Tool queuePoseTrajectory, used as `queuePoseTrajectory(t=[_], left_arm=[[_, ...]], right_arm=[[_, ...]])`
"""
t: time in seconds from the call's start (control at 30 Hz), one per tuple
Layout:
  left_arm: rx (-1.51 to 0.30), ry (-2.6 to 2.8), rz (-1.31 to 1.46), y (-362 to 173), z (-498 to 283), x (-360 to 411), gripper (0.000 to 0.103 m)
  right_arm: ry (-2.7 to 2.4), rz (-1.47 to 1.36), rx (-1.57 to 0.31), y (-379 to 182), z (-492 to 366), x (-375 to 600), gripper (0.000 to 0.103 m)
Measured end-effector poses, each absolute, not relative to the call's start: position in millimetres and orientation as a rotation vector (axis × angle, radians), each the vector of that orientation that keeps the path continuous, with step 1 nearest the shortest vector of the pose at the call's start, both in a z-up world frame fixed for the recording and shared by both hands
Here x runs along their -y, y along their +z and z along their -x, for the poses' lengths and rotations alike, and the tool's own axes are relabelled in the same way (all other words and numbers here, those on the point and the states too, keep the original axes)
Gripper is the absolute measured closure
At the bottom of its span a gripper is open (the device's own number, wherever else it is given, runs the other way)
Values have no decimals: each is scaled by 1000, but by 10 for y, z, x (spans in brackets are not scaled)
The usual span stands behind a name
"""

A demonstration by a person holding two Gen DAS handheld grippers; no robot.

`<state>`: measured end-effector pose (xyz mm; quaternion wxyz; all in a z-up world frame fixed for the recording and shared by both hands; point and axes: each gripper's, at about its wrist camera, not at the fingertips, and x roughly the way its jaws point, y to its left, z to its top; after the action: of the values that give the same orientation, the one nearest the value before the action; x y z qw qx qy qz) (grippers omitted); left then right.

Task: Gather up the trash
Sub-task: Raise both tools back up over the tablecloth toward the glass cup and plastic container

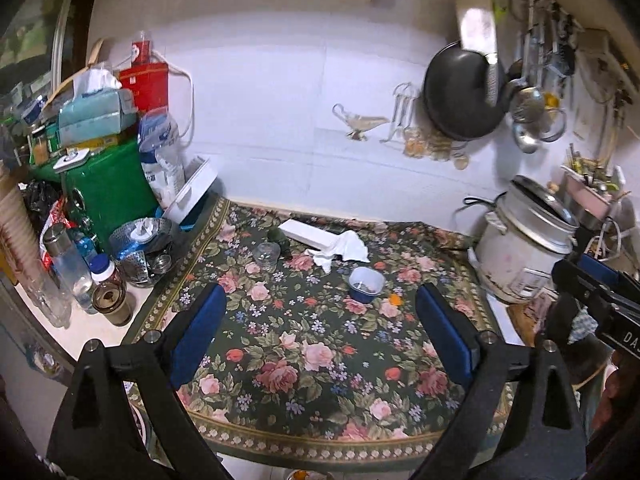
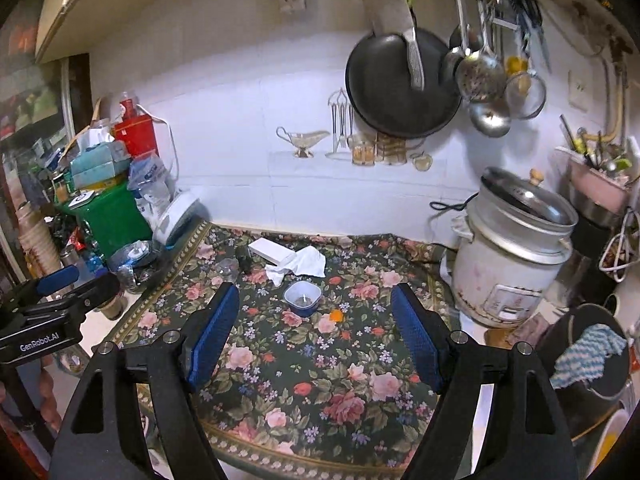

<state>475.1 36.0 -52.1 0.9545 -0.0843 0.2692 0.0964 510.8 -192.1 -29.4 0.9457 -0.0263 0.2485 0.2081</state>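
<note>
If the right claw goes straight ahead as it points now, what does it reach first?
Probably the small blue plastic cup on the floral tablecloth; it lies between the open right claw fingers' line. The crumpled white tissue lies beyond it. Depth is uncertain.

A white tiled wall (image 2: 248, 120) runs behind the tabletop (image 1: 100, 340), printed with a decal of a gravy boat and glass jars (image 2: 352, 144). A dark green tablecloth patterned with pink roses (image 2: 320, 360) covers most of the pale surface. High on the wall hangs a round black frying pan (image 2: 396, 92), and beside it a rail of steel ladles and strainers (image 2: 484, 76) — all lit evenly from indoors. At the left edge stands a dark-framed cabinet with glass doors (image 2: 36, 96); a cream shelf edge (image 2: 76, 4) juts out above it.
</note>
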Motion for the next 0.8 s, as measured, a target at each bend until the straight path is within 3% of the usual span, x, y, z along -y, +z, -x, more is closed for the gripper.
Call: queuePoseTrajectory(t=[0.43,0.8], left_arm=[[-758,164,88,-1219,-5924,-1118,7],[-927,166,167,-1887,-6736,-2008,7]], right_arm=[[279,-49,-763,-865,-6102,1657,28],[282,-154,-1024,-1814,-7019,1038,28]])
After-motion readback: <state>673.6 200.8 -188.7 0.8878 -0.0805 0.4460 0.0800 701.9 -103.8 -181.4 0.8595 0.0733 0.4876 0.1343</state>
